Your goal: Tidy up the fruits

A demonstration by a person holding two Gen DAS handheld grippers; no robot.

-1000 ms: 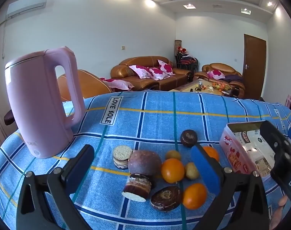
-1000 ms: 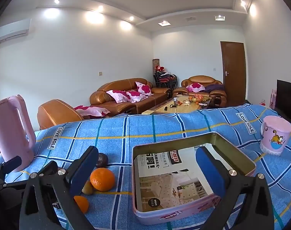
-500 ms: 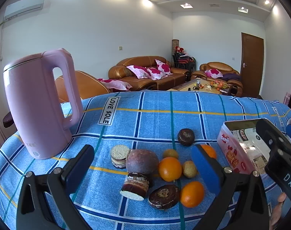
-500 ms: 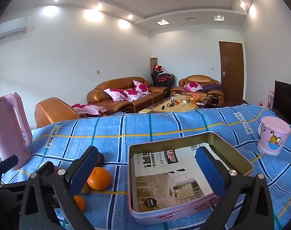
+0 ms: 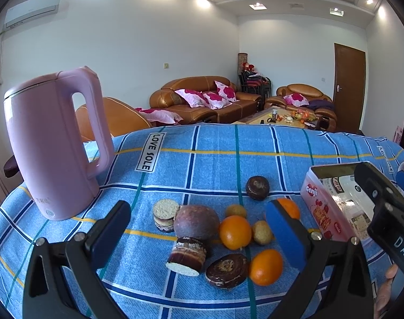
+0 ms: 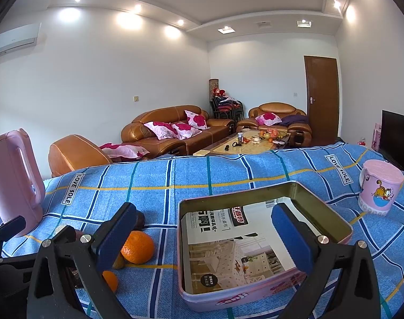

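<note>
Fruit and round cakes clustered on a blue checked woven cloth.

Left wrist: the left gripper [image 5: 198,224] hangs spread wide and empty above glossy oranges [image 5: 235,232], a matte purple passion fruit [image 5: 196,222] and layered biscuit cakes [image 5: 186,255]; a smooth pink kettle [image 5: 54,143] stands left. Right wrist: the right gripper [image 6: 204,235], equally wide, holds nothing over the paper-lined rectangular tin [image 6: 264,295]; an orange [image 6: 137,246] lies just left of it, a pink cartoon mug [image 6: 380,187] well right.

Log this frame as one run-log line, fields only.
phase: pre-grasp | left gripper: open, over fruit pile | right gripper: open, over pink tin | tin: no fruit | oranges: on blue cloth
</note>
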